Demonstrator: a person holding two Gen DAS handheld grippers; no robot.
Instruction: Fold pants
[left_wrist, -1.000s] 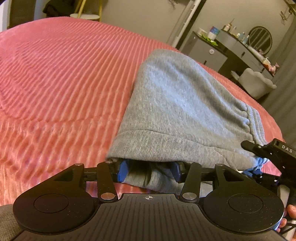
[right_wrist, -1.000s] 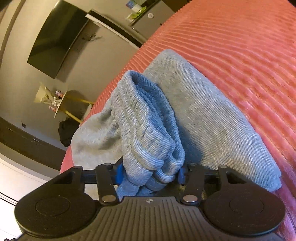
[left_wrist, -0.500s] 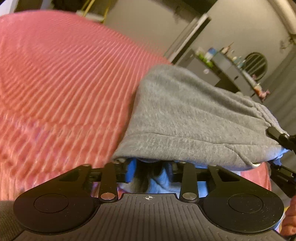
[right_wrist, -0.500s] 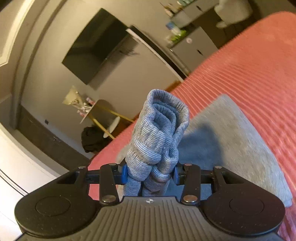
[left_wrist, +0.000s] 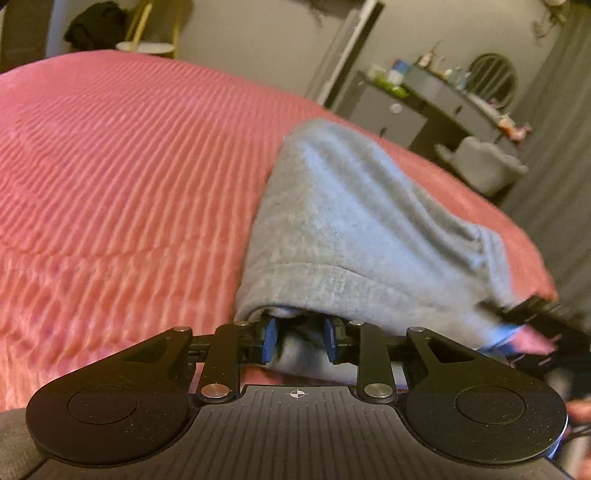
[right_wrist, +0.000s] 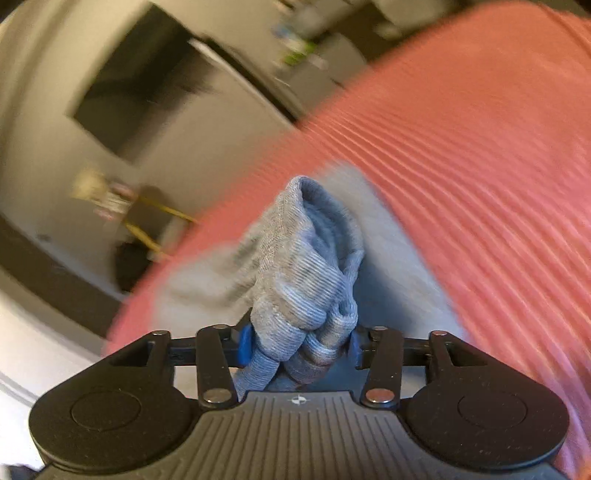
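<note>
Grey sweatpants (left_wrist: 354, 221) lie folded on a pink ribbed bedspread (left_wrist: 122, 177). My left gripper (left_wrist: 300, 341) is shut on the pants' near hem edge, which drapes over its blue pads and is lifted off the bed. My right gripper (right_wrist: 299, 345) is shut on a bunched ribbed waistband (right_wrist: 306, 273) of the same pants and holds it up above the flat part of the pants (right_wrist: 402, 295). The right gripper shows blurred at the right edge of the left wrist view (left_wrist: 546, 325).
The pink bedspread (right_wrist: 480, 147) fills most of both views. Beyond the bed stand a dresser with bottles and a round mirror (left_wrist: 443, 92), a pale armchair (left_wrist: 484, 166), a dark wall screen (right_wrist: 140, 81) and a small gold-legged table (left_wrist: 146, 46).
Both grippers have lifted the near edge of the pants and moved with it; the right wrist view has swung and blurred. The left gripper's jaws have closed in tighter on the hem.
</note>
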